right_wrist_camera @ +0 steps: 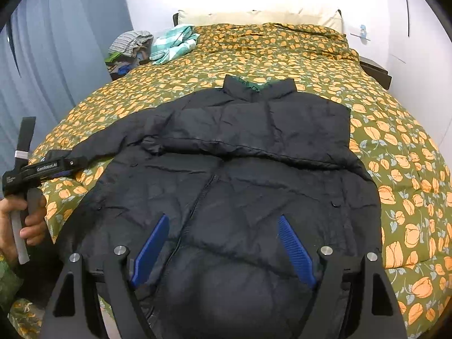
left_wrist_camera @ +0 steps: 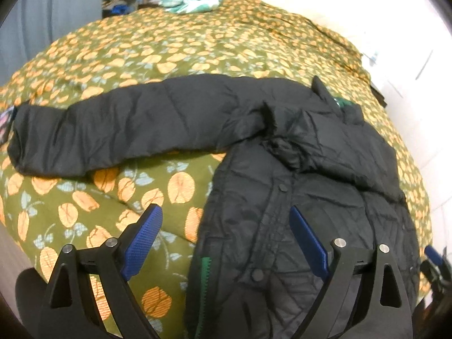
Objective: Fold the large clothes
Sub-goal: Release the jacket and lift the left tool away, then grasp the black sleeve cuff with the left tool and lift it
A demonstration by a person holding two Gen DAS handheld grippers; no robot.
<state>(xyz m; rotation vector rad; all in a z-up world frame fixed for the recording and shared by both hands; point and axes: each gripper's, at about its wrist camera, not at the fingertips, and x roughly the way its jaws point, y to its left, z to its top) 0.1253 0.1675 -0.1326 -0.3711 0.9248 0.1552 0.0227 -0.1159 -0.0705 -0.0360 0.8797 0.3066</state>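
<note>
A black puffer jacket lies front up on the bed, collar toward the pillows. One sleeve is folded across the chest. The other sleeve stretches out flat to the left. My left gripper hovers open over the jacket's left edge by the green zipper, with nothing between its blue pads. My right gripper hovers open above the lower front of the jacket, also holding nothing. The left gripper shows at the left of the right wrist view, held by a hand near the outstretched sleeve's cuff.
The bed wears a green bedspread with orange flowers. A teal checked cloth lies near the pillows. A heap of clothes sits beside the bed by a blue curtain. A dark nightstand stands at the right.
</note>
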